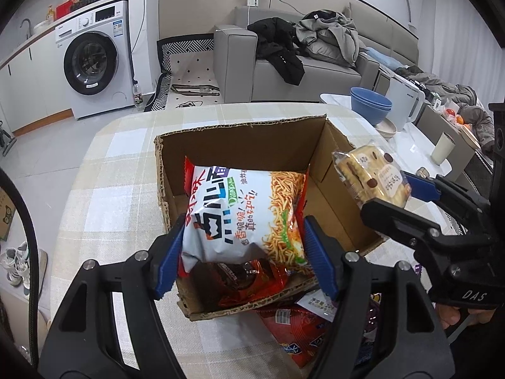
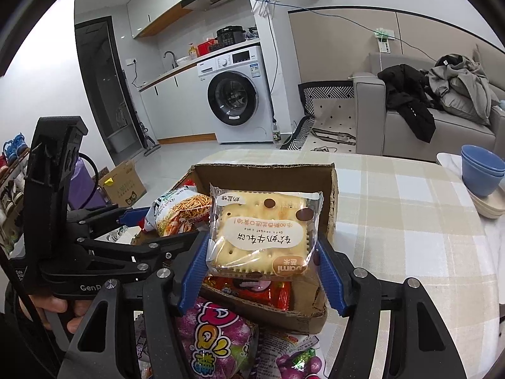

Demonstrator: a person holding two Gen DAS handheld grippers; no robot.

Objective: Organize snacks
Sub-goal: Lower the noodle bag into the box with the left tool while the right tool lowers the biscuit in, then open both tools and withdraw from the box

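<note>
Over checked tablecloth (image 1: 104, 170), hovering above brown cardboard box (image 1: 240, 145): left gripper (image 1: 243, 249) clamping soft, crushable white noodle-snack bag (image 1: 249, 214) by its sides, right gripper (image 2: 262, 262) pinching fragile clear-wrapped cracker sandwich (image 2: 265, 230).

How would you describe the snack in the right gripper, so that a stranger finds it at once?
Find the open cardboard box on the checked tablecloth. At its near edge the right gripper holds a clear packet by its sides. Unlike the noodle bag beside it, it shows one pale square cracker sandwich.
</note>
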